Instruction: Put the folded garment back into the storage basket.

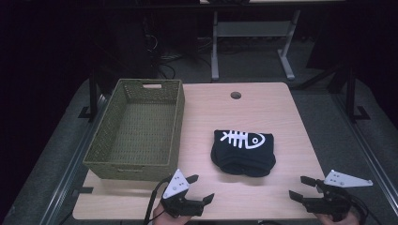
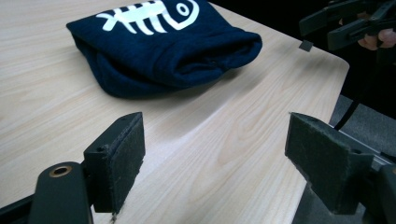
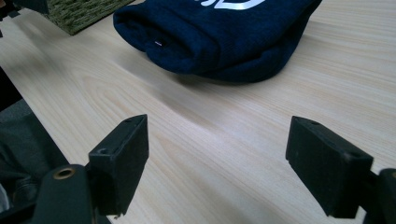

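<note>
One folded garment (image 1: pixel 243 152), one basket (image 1: pixel 137 129), two claws

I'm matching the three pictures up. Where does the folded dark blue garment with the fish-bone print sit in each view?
High view: folded garment lies right of centre on the table, right of the woven basket.
Left gripper view: upper left, beyond the open jaws.
Right gripper view: top centre.
Shared landmark: its white fish-bone print.
</note>
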{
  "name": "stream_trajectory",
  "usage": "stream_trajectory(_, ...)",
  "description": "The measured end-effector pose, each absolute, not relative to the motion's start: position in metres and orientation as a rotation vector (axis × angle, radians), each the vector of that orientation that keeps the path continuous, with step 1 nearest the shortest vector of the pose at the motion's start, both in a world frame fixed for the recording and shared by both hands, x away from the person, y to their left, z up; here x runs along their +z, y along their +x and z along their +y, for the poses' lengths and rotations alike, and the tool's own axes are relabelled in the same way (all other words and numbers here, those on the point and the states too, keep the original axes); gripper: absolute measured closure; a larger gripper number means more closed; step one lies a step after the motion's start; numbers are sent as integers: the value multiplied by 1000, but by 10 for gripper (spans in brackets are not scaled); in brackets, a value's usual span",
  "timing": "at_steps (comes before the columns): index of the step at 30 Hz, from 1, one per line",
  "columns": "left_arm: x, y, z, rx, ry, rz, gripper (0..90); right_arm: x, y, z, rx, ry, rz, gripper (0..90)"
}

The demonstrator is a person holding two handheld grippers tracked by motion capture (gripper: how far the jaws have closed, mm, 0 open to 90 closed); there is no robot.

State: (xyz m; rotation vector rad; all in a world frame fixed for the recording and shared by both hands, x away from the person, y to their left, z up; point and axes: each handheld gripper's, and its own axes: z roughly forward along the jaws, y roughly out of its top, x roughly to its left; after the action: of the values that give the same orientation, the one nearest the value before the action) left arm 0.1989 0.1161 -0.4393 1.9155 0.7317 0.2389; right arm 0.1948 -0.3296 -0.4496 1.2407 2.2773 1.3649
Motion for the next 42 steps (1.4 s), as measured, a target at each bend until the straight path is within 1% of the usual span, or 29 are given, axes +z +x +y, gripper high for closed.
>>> stream_trajectory(9,-440,201,110,229,1923,727,197,-448,199,-330,1416,1284,2274,191)
stream_trajectory(13,-437,211,105,233,1916,735,197,-444,206,-328,1422,1281,2286,175)
stream_trajectory(16,-433,225,99,239,1911,738,197,-435,217,-323,1419,1276,2303,161)
stream_trajectory(22,-429,243,94,223,1884,774,194,-428,232,-318,1418,1267,2320,161)
stream_trajectory(25,-428,247,90,236,1881,764,195,-424,241,-314,1427,1273,2331,162)
stream_trajectory(28,-427,256,84,219,1878,773,187,-420,250,-311,1419,1256,2340,162)
stream_trajectory(35,-428,267,76,228,1886,783,186,-415,268,-307,1403,1243,2366,164)
stream_trajectory(37,-429,273,75,251,1878,803,186,-414,275,-305,1389,1250,2375,164)
stream_trajectory(42,-429,286,73,237,1860,850,186,-414,288,-301,1361,1255,2399,167)
